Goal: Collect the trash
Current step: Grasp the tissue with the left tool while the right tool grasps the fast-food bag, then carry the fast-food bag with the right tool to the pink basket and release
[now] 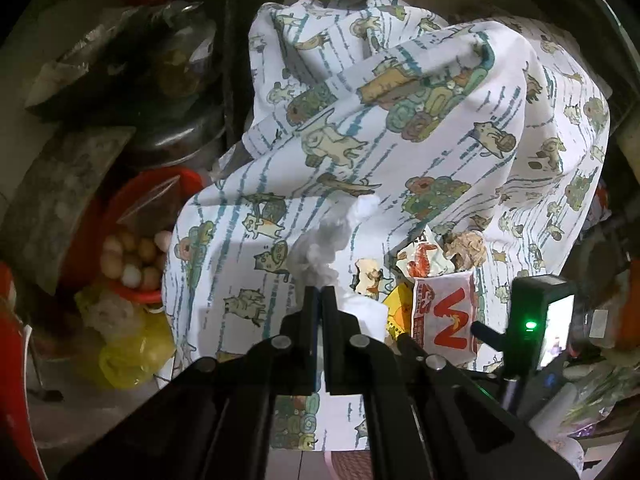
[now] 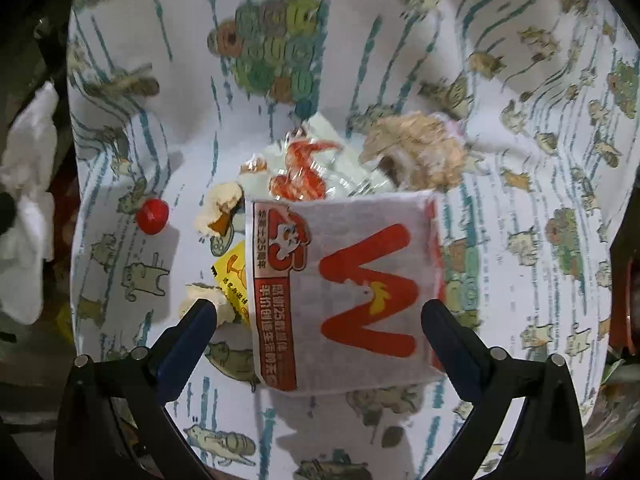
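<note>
My left gripper (image 1: 320, 292) is shut on a crumpled white tissue (image 1: 320, 248), held above the cat-print cloth (image 1: 420, 152). The tissue also shows at the left edge of the right wrist view (image 2: 28, 200). My right gripper (image 2: 320, 312) is open, its jaws either side of a white paper bag with a red W (image 2: 352, 292), not touching it. The bag also shows in the left wrist view (image 1: 444, 316). Around it lie a clear wrapper with red print (image 2: 316, 168), a brownish crumpled wad (image 2: 420, 148), a yellow packet (image 2: 234, 276), a red bottle cap (image 2: 152, 216) and small food scraps (image 2: 220, 208).
Left of the cloth is a red basin of eggs (image 1: 132, 252) with a clear plastic bag over it, a yellow plastic bag (image 1: 132, 356) below it, and dark metal pots (image 1: 176, 80) behind. The right gripper's body with a green light (image 1: 532, 320) stands at the right.
</note>
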`<action>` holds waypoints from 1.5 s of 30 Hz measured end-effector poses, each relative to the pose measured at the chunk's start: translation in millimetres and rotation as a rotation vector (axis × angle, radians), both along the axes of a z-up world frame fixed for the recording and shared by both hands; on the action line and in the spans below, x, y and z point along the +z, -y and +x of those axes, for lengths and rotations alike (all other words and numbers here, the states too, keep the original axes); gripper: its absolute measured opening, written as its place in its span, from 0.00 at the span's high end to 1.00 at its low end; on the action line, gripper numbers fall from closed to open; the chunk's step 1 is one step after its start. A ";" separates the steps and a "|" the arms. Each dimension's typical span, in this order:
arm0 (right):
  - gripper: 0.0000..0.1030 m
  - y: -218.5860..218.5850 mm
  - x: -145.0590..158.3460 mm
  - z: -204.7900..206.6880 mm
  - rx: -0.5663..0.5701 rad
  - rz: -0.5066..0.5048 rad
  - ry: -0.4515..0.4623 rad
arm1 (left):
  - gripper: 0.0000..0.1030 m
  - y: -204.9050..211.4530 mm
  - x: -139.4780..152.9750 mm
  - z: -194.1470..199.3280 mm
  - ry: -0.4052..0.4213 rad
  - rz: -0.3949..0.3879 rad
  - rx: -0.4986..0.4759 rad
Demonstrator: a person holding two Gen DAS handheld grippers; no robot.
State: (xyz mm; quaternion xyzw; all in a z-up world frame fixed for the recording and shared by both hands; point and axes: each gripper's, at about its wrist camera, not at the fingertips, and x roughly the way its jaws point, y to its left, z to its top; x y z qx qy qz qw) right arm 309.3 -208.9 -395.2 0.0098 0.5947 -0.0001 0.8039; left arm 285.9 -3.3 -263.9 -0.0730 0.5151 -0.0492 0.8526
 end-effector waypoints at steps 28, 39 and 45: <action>0.97 64.4 99.0 -61.2 0.018 0.261 0.263 | 0.99 3.8 24.1 -21.2 0.063 -0.035 -0.011; 0.97 77.8 141.7 -99.0 -0.054 0.258 0.283 | 0.99 19.8 61.9 -59.8 0.112 -0.057 -0.046; 0.97 80.3 172.1 -149.1 -0.086 0.405 0.318 | 0.99 22.0 94.3 -109.0 0.207 -0.079 -0.029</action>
